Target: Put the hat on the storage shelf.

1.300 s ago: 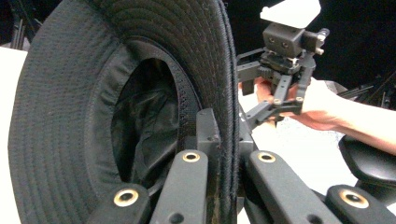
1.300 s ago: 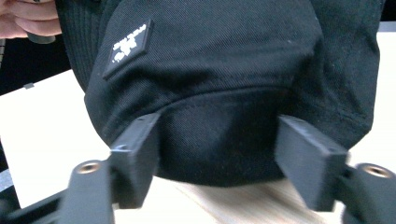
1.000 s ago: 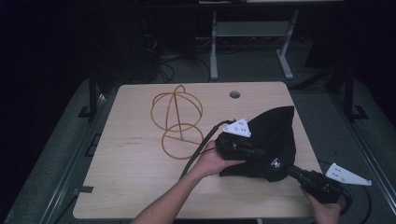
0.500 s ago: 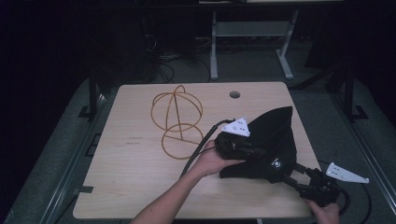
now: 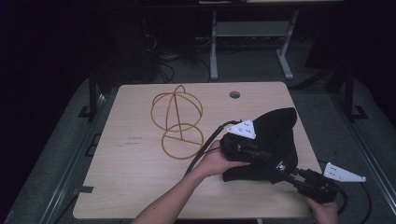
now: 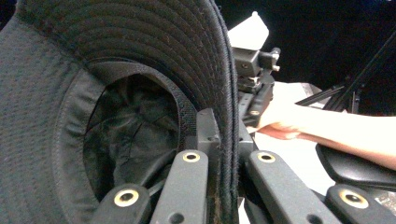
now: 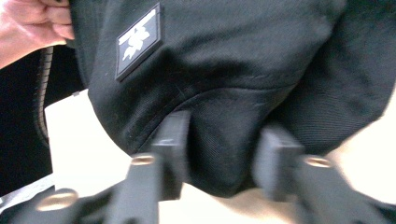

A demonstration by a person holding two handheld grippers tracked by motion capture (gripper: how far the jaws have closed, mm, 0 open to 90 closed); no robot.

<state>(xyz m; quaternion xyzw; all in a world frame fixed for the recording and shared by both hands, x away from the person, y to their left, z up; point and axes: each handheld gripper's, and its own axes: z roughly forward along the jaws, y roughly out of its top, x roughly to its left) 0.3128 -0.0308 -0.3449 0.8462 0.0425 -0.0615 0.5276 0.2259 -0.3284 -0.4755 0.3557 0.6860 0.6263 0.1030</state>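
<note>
The soft black cap lies on the desk's right side. The left tongs pinch its stitched brim; the right tongs (blurry) have been closing around a cloth fold.

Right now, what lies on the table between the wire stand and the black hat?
In the high view, the left gripper, its cable and the hand holding it lie between the wire stand and the black hat; elsewhere, bare table.
</note>
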